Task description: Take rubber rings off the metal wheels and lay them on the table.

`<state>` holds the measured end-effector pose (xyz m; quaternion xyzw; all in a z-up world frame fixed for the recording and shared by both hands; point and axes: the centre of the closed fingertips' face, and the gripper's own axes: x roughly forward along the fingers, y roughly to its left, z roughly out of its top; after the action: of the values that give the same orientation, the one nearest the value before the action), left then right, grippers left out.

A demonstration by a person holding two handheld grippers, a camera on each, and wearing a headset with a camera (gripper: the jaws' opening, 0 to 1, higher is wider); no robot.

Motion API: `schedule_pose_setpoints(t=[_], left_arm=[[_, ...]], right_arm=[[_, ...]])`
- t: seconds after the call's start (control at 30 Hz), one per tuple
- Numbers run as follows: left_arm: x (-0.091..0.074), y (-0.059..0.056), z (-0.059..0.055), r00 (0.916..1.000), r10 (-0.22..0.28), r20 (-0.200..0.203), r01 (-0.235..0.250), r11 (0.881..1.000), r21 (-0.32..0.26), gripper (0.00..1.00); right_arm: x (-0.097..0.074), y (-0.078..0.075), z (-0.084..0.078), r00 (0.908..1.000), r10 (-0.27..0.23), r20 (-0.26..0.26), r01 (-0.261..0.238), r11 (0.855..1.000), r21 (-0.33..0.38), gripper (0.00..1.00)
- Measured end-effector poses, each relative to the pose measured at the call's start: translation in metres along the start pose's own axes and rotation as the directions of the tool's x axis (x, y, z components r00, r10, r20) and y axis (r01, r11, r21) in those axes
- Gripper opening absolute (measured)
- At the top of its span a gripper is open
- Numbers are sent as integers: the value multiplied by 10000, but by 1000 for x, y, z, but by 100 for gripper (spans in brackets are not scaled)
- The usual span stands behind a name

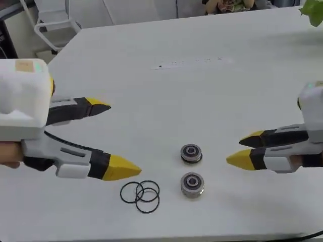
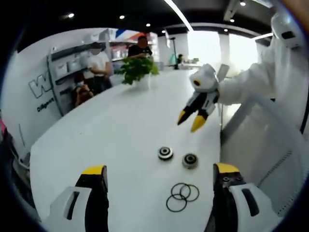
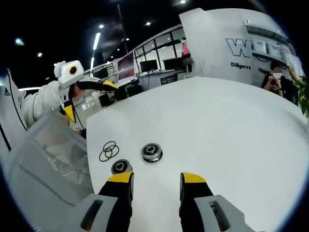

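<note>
Across the whole head view, table (image 1: 212, 91): white top; both wheels and the rings lie on its near part, lower centre of the frame
Left gripper (image 1: 117, 137): left edge of the head view, held above the table; jaws spread wide, yellow tips well apart, nothing between them; lower tip near the rings, not touching them
Right gripper (image 1: 244, 147): right edge of the head view, pointing toward the wheels; jaws parted by a narrow gap, nothing held; tips near the far wheel but apart from it
Far metal wheel (image 1: 191, 153): lower centre of the frame, lying flat on the table; its rim looks dark
Near metal wheel (image 1: 192, 184): just below the far one in the frame, apart from it; lying flat; its rim looks paler, grey
Rubber rings (image 1: 139, 194): three thin black loops, lower centre-left of the frame; flat on the table and overlapping one another; just left of the near wheel, not touching it
</note>
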<state>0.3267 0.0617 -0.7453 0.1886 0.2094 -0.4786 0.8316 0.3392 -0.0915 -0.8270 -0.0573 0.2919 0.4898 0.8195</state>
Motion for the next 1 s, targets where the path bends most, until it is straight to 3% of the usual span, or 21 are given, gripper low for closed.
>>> schedule_pose_setpoints(t=[0.2, 0.43, 0.67, 0.87, 1.0], left_arm=[[37, -3, 18, 9986, -475, 248, 462, 9976, 523, 85], [69, -4, 19, 9956, -905, 222, 882, 9922, 882, 72], [106, 0, -2, 9945, -1005, -278, 1024, 9918, 769, 50], [124, 2, -17, 9946, -867, -564, 894, 9948, 486, 28], [133, -3, -25, 9921, -986, -778, 1005, 9947, 217, 25]], right_arm=[[3, -7, -7, 9995, -323, 3, 322, 9990, 308, 34], [16, 2, -4, 9999, -125, 69, 124, 9997, 213, 32], [34, 6, -2, 9997, 213, -116, -214, 9998, -21, 31], [52, 6, 0, 9985, 472, -288, -477, 9987, -167, 29], [62, 1, 0, 9978, 504, -432, -515, 9984, -238, 27]])
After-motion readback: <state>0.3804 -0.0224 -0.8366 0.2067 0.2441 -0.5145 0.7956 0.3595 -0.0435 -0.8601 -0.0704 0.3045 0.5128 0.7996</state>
